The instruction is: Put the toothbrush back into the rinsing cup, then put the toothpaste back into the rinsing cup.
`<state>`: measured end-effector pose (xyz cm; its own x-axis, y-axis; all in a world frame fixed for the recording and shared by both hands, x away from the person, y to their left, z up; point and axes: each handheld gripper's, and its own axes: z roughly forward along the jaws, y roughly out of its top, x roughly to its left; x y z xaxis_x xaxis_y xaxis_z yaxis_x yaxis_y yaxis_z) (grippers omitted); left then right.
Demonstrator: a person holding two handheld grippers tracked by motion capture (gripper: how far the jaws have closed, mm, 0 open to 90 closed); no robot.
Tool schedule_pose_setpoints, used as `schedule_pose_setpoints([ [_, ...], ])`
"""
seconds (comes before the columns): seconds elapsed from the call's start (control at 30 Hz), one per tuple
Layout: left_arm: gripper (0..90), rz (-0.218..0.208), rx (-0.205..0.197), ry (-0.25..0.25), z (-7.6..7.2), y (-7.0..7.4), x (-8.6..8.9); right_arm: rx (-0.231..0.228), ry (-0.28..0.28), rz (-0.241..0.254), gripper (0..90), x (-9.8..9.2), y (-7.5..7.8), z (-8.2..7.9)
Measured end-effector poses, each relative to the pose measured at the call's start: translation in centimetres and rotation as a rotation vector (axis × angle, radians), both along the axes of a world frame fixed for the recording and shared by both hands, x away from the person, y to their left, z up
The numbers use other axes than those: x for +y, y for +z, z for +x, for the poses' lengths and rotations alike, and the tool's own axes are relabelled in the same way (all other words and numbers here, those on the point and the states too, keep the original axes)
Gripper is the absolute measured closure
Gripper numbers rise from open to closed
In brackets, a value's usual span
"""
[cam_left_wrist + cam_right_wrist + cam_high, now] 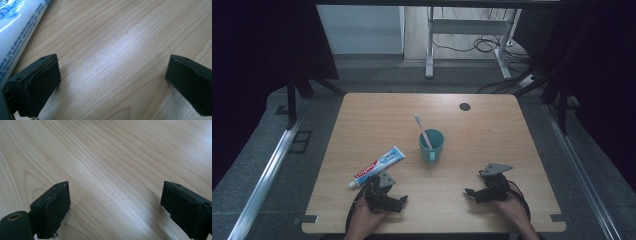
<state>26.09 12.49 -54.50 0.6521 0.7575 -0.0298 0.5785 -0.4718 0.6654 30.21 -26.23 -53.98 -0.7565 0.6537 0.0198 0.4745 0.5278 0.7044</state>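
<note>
Right now the tube [377,167] is lying flat near the table's [492,125] front-left corner, slanting from its white cap, which points toward that corner, up to its crimped end, which points toward the cup [431,145]. I am judging it light and soft: a plastic body that will be giving under pressure, with a glossy printed skin that may be slipping between hard pads. I am thinking the best hold is across the width at the mid-body or a little nearer the cap, where the shoulder is stiffer; pinching the fat middle hard could be pushing paste toward the cap, and the flat crimp offers little to bite on.

I am holding my left gripper [388,197] just in front of the cap end, jaws spread wide with bare wood between them; in the left gripper view the tube [15,32] is running just beside my left-hand jaw, though I cannot tell whether they are touching.

My right gripper [482,192] is resting near the front-right part of the table, well apart from the tube, jaws likewise standing wide and holding nothing.

The cup is standing upright near the table's middle, a brush [424,131] leaning in it, head up toward the far edge.
</note>
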Motion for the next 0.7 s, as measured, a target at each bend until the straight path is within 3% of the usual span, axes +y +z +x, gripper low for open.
schedule_pose_setpoints([
  [0.6,1.1,0.023,0.022,-0.016,0.24,0.34,-0.2,-0.027,-0.013,0.003,10.0,-0.35,-0.27,-0.22],
  [0.7,6.3,0.034,0.009,-0.023,0.1,0.64,-0.28,-0.027,-0.016,0.003,10.2,-0.36,-0.27,-0.21],
])
